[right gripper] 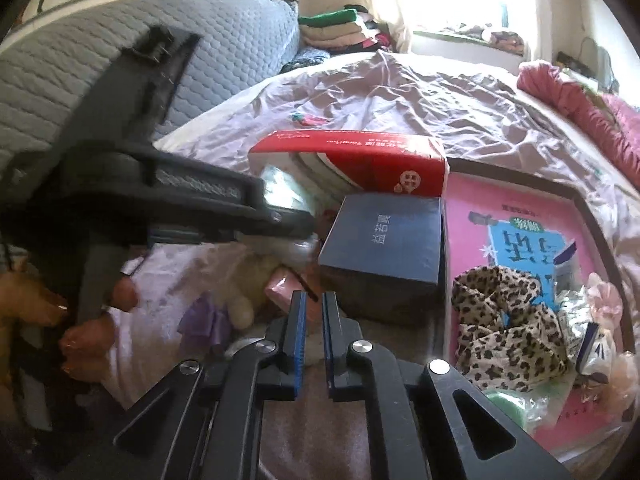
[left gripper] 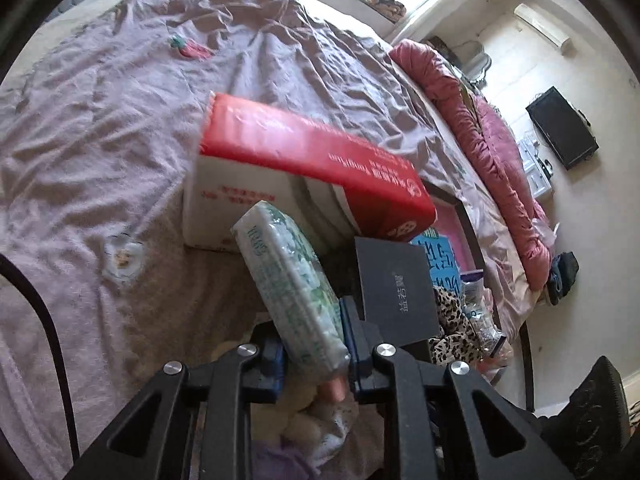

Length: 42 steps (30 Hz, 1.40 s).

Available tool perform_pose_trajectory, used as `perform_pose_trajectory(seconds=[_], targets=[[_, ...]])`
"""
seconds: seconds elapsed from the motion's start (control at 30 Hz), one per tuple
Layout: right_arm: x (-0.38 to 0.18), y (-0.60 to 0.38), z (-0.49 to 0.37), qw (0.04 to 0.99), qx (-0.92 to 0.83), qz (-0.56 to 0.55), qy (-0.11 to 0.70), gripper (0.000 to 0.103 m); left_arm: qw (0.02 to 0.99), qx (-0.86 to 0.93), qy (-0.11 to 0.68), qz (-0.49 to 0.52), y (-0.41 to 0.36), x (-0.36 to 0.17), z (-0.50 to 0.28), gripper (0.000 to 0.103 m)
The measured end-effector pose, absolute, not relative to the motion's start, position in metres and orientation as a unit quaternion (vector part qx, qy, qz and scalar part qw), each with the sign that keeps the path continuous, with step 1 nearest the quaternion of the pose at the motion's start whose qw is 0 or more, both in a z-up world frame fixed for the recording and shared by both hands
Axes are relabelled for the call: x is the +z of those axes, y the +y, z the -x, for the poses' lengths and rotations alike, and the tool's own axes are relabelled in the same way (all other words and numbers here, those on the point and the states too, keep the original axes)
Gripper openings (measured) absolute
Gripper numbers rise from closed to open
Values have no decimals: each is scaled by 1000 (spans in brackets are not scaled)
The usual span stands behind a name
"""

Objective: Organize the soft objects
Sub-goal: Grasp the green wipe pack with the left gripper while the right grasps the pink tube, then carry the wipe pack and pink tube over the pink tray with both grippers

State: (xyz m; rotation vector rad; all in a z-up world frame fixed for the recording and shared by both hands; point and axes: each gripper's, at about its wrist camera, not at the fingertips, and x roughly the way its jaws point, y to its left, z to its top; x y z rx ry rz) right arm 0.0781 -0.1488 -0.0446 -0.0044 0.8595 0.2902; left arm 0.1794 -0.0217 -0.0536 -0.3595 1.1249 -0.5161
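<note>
My left gripper (left gripper: 314,344) is shut on a green-and-white tissue pack (left gripper: 288,284), held tilted above the bed in front of a red-and-white box (left gripper: 304,172). The right wrist view shows that gripper from the side, with the pack (right gripper: 280,192) at its tip. My right gripper (right gripper: 315,300) is empty, jaws narrowly apart, above a cream plush toy (right gripper: 248,280) and a pink packet (right gripper: 282,290). A leopard-print cloth (right gripper: 508,328) lies on a pink tray (right gripper: 464,216) to the right.
A dark blue box (right gripper: 386,236) stands between the red box (right gripper: 360,160) and the tray. Crinkly bags (right gripper: 592,336) lie on the tray. A pink quilt (left gripper: 492,152) runs along the bed's far side. A wrinkled mauve sheet (left gripper: 120,120) covers the bed.
</note>
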Motion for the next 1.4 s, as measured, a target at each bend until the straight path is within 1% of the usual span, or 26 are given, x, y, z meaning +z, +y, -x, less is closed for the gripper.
perform_pose_trajectory(seconds=[0.03,0.1,0.13,0.17,0.23,0.3,0.53,0.6,0.7,0.77,0.87,1.13,1.4], targets=[[-46,-145,-79,898,139,10,417,13,801,-239,522,170,-18,-51,-179,23],[-49,-138,-80,897,143,18,417,14,802,-240,517,177,-12,-47,-178,23],[-51,-133,-80,896,144,25,420,19,803,-238,517,178,-9,-47,-178,23],[-52,-130,-80,896,143,33,420,26,804,-236,516,178,-7,-46,-178,23],[-53,-123,-80,896,144,48,417,31,807,-233,513,174,-4,-44,-179,23],[-54,-120,-80,899,132,66,411,31,806,-237,513,175,-2,-44,-178,23],[-59,-115,-94,899,117,67,416,31,804,-249,511,175,-2,-41,-176,23],[-61,-107,-95,900,111,85,414,31,804,-249,510,178,1,-40,-176,23],[-65,-101,-97,899,96,99,416,26,804,-249,508,184,4,-40,-176,23],[-66,-100,-102,901,88,100,414,16,804,-249,508,183,5,-39,-176,23],[-68,-107,-110,899,99,69,421,9,803,-249,509,183,5,-40,-176,24],[-45,-157,-92,896,144,-66,415,6,811,-248,499,176,7,-28,-170,24],[-21,-190,-60,904,142,-86,394,6,822,-259,483,154,-9,-6,-151,24]])
